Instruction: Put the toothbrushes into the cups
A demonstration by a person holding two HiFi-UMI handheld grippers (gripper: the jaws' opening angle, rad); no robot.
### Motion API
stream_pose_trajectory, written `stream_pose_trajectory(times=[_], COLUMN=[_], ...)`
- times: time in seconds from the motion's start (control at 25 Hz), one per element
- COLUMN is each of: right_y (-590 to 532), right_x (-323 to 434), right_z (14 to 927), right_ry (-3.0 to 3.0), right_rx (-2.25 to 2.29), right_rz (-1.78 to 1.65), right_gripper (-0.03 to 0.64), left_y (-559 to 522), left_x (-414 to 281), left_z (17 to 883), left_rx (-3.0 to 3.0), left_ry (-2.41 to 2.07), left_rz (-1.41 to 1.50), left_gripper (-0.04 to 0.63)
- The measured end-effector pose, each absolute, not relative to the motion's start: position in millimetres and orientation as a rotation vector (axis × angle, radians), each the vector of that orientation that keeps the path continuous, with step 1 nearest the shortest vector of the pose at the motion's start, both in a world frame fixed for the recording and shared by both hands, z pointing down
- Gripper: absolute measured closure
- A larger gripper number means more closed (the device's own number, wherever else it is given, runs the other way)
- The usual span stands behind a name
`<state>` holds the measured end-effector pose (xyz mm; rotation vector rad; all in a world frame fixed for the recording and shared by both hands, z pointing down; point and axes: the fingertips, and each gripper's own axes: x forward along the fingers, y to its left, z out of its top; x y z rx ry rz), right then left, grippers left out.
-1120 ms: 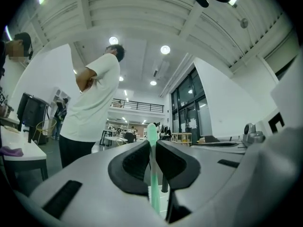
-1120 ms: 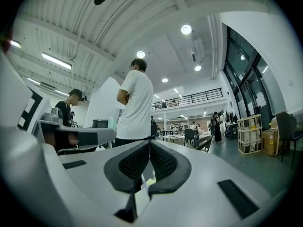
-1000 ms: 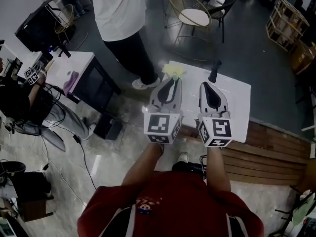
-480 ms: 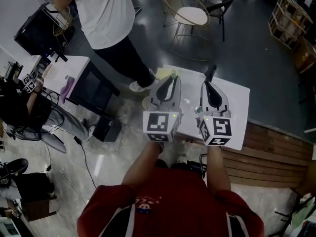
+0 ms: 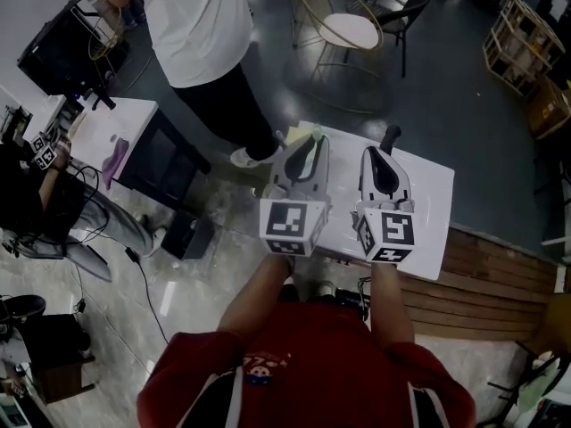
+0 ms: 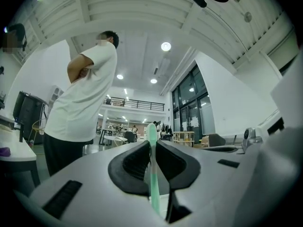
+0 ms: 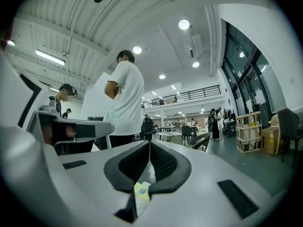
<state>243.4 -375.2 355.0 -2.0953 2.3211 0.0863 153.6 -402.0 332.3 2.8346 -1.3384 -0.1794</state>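
Observation:
In the left gripper view a pale green toothbrush stands upright between the black pads of my left gripper, which is shut on it. From the head view its green tip pokes out past the left gripper, over the far edge of the white table. My right gripper hangs beside it over the same table, with a dark toothbrush sticking out beyond its tips. The right gripper shows its jaws pressed together in its own view. I see no cups in any view.
A person in a white shirt and dark trousers stands just beyond the table's left corner. Round wire chairs sit farther back. A desk with a monitor is at the left, and wooden planking lies to the table's right.
Both grippers have travelled level across the room with their toothbrushes, side by side, and the table sits slightly lower in the head view. The grips look the same.

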Motion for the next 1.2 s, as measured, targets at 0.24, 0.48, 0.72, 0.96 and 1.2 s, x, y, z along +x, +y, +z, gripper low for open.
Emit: stream_pose_trajectory(times=[0.24, 0.48, 0.72, 0.96, 1.2], right_y=[-388.8, -401.4, -415.9, -425.8, -439.3], right_x=[224.8, 200.3, 177.6, 164.5, 148.2], right_z=[363.2, 368.6, 382.5, 403.2, 426.2], right_ry=[2.370, 2.419, 2.480, 2.533, 2.588], right_rx=[-2.070, -2.024, -1.983, -1.968, -1.943], right_rz=[0.053, 0.048, 0.009, -0.050, -0.099], right_gripper=[0.588, 0.588, 0.588, 0.588, 0.588], left_y=[-416.2, -426.5, -440.9, -446.7, -454.1], left_x=[129.0, 102.0, 72.1, 51.2, 38.5], left_z=[339.8, 361.2, 396.8, 433.0, 474.0], left_rx=[2.791, 2.742, 2.648, 2.567, 2.502], left_ry=[-1.373, -1.425, -1.457, -1.474, -1.481], left_rz=[-0.181, -0.116, -0.076, -0.028, 0.029], left_gripper=[0.534, 0.534, 0.534, 0.534, 0.534])
